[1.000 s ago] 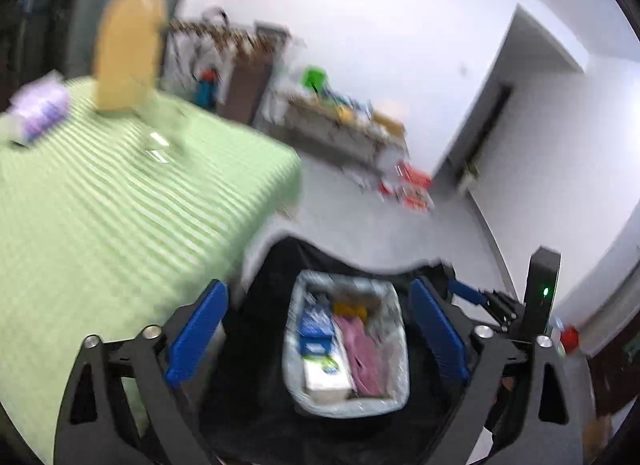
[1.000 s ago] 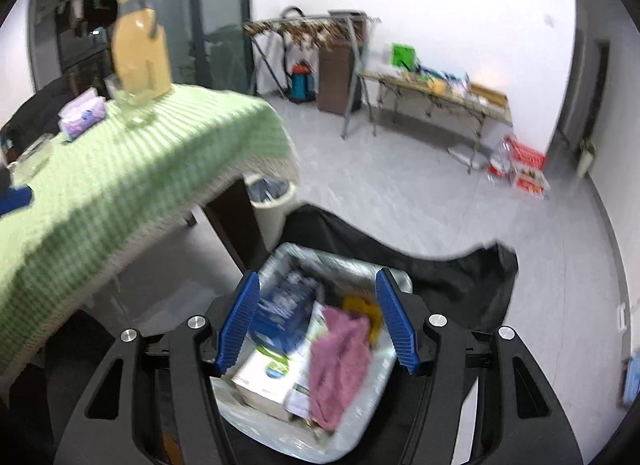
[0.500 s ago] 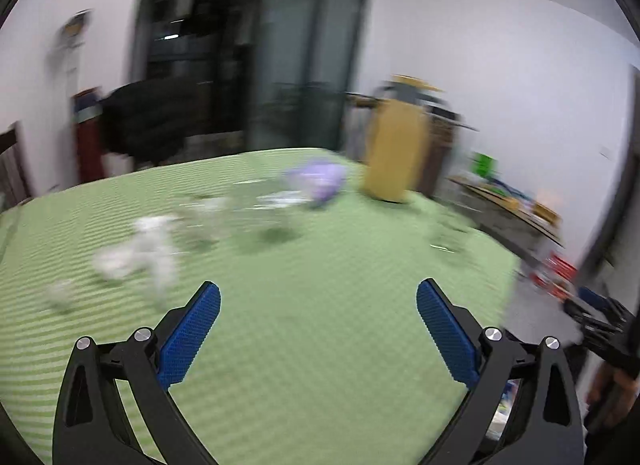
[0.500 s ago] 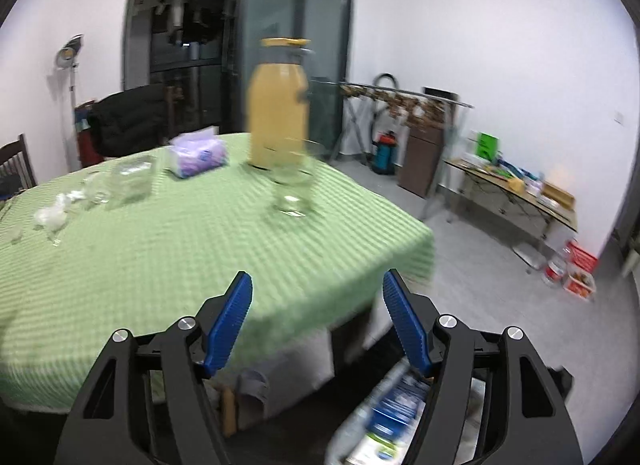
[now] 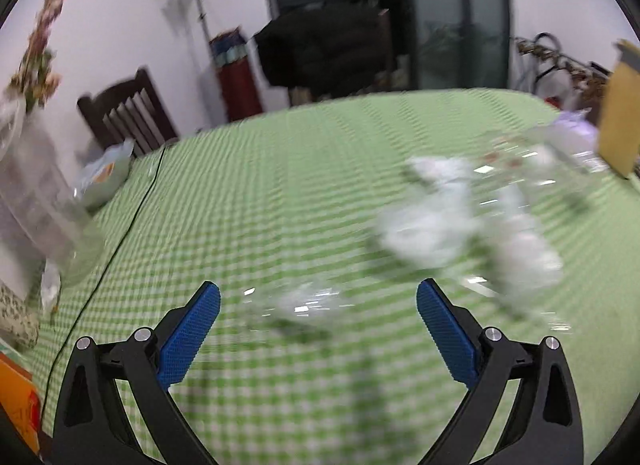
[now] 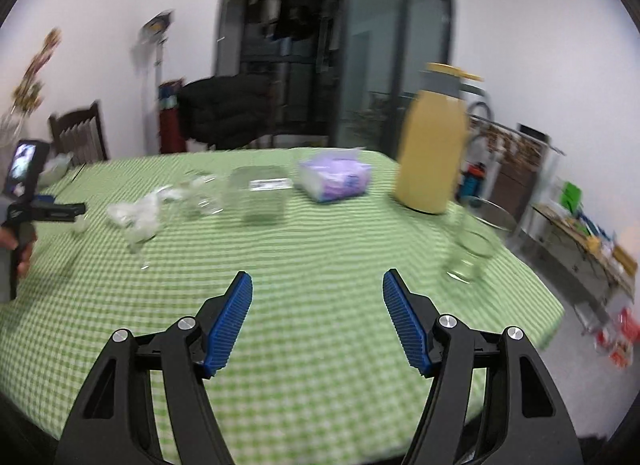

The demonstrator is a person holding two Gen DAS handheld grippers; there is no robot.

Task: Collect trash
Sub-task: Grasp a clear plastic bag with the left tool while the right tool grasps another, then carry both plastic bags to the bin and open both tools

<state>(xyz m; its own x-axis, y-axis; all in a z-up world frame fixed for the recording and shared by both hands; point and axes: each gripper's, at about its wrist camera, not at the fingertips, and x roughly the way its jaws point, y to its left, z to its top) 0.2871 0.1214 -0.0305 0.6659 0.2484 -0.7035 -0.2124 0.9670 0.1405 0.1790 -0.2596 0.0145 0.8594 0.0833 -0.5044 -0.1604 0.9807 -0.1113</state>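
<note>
A: Where is the trash?

B: We locate the crumpled white tissue (image 5: 452, 221) on the green-checked tabletop (image 5: 280, 193), just beside the clear glasses (image 6: 204, 197). In the right view it lies at far left (image 6: 136, 213).

A: Claw state?

B: The left claw (image 5: 318, 329) is released and empty. The right claw (image 6: 316, 313) has just been opening, with nothing between its pads.

A: Handling?

B: We judge the tissue light, soft and compressible. Pinch its bulkiest fold and keep clear of the fragile glass.
</note>
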